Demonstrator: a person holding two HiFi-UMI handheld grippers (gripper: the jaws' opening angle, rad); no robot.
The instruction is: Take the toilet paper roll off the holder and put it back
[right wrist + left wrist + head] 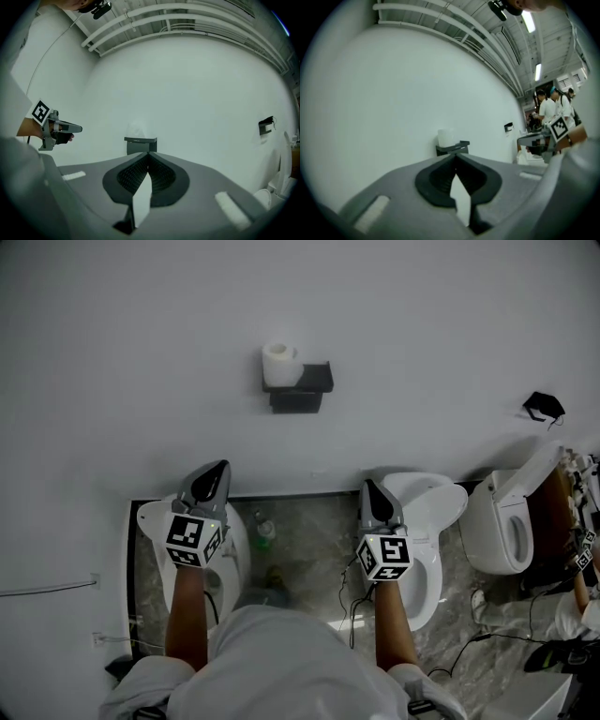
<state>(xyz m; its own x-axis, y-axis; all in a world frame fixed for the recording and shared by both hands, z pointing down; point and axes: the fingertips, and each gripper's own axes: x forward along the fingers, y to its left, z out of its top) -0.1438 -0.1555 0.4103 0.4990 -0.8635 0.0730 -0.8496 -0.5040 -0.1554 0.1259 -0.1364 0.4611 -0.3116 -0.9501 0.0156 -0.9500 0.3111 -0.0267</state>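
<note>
Both hand-held grippers (219, 468) (367, 485), clenched empty, point toward the toilet paper roll (279, 363) well ahead.

Jaws together: left gripper (219, 468), right gripper (368, 486)

In the head view, open space runs from the left gripper (221, 467) and the right gripper (367, 486) up to the black holder (305, 395) at upper centre. The white wall (141, 352) is bare on either side of the holder. The toilet paper roll (279, 364) fills the holder's left end, and its right end is free. Toilets (441, 507) crowd the lower frame beneath both grippers. A small black fixture (544, 406) juts out at far right, well apart.
</note>
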